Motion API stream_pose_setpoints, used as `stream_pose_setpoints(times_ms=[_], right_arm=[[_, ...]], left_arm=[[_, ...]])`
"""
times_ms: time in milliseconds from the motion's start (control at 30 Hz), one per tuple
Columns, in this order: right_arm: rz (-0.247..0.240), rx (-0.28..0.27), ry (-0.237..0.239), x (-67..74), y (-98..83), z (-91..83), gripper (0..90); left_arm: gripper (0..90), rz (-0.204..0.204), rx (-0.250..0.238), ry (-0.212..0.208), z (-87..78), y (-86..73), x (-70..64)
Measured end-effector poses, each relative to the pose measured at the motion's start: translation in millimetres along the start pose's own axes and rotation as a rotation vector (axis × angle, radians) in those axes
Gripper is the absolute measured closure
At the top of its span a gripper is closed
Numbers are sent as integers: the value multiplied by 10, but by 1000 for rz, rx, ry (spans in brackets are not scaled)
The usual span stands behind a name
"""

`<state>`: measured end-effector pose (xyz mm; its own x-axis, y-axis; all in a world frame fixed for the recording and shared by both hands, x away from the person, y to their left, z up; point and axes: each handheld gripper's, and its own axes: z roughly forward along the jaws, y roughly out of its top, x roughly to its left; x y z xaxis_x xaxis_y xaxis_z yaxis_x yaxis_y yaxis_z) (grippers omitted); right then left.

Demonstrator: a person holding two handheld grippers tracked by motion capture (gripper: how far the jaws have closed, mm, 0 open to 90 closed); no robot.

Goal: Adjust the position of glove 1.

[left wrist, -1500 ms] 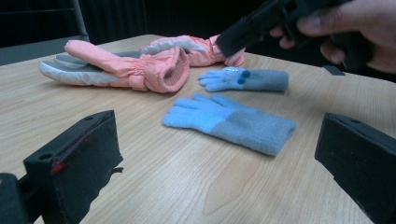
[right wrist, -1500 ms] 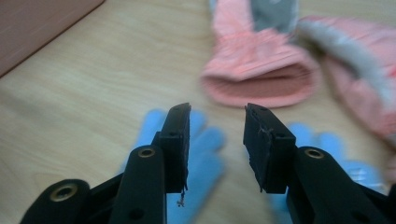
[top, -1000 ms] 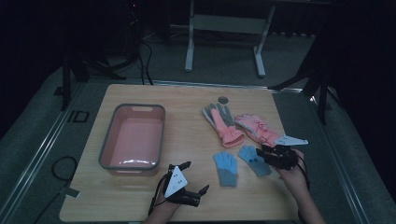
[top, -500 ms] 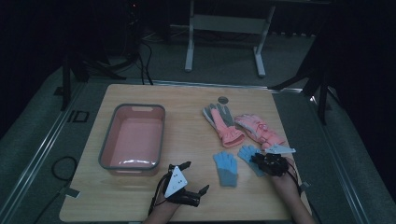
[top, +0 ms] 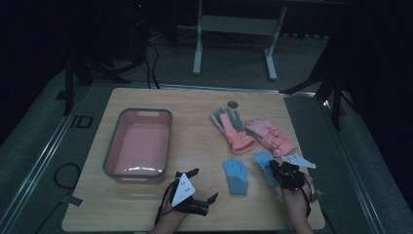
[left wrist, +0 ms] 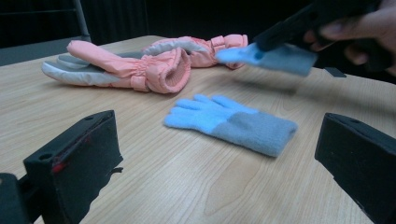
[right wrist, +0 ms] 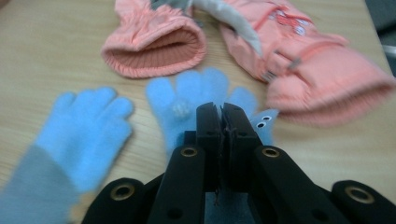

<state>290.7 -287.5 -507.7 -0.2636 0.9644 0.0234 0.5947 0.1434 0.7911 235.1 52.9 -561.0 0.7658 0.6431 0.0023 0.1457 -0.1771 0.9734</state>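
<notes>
Two blue knit gloves lie near the table's front. My right gripper (top: pixel 276 170) is shut on the right-hand blue glove (top: pixel 264 160), its jaws having just closed with the knit between them. In the right gripper view the jaws (right wrist: pixel 222 112) meet over that glove (right wrist: pixel 187 95). In the left gripper view it (left wrist: pixel 275 56) hangs clear of the wood. The other blue glove (top: pixel 235 174) (left wrist: pixel 233 122) lies flat, apart from both grippers. My left gripper (top: pixel 204 184) rests open near the front edge, nothing between its fingers (left wrist: pixel 74 163).
A pair of pink winter gloves (top: pixel 234 129) (top: pixel 270 136) lies behind the blue ones. A pink bin with a grey rim (top: pixel 113 151) stands at the left. A small grey disc (top: pixel 233 104) sits near the table's far edge.
The right hand has shifted toward the front edge and onto the right blue glove, and its jaws have closed on it. The left gripper has stayed put.
</notes>
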Motion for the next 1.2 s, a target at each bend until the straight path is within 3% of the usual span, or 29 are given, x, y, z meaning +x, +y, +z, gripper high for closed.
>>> stream_pose_setpoints(times_ms=[133, 200, 267, 500, 700, 800, 867, 933, 1000, 1100, 1200], right_arm=[[84, 3, -71, 69, -112, -117, 864], [114, 22, -110, 88, -190, -99, 864], [156, 43, -118, 87, -265, -72, 864], [168, 73, -153, 88, -399, 66, 856], [145, 91, -145, 110, -414, 164, 785], [135, 86, -105, 69, -349, 122, 694], [71, 79, -84, 30, -264, 77, 659], [30, 57, -25, -47, -172, 15, 660], [-57, 56, 14, -125, -91, -24, 626], [-119, 69, 162, -266, -34, -45, 609], [-188, 84, 244, -347, -75, -26, 586]], left_arm=[[1, 2, 1, -1, -1, 0, -1], [1, 3, 1, -2, -1, 0, -1], [1, 5, 1, -2, -1, 0, -2], [1, 4, 2, -3, 0, 1, -2], [1, 3, 2, -5, 1, 1, -1], [2, 4, 3, -6, 2, 1, -2], [2, 5, 3, -7, 1, 1, -3], [2, 6, 3, -8, 2, 1, -5], [1, 6, 3, -9, 3, 1, -6], [1, 5, 3, -8, 4, 1, -5], [1, 6, 5, -7, 3, 2, -3]])
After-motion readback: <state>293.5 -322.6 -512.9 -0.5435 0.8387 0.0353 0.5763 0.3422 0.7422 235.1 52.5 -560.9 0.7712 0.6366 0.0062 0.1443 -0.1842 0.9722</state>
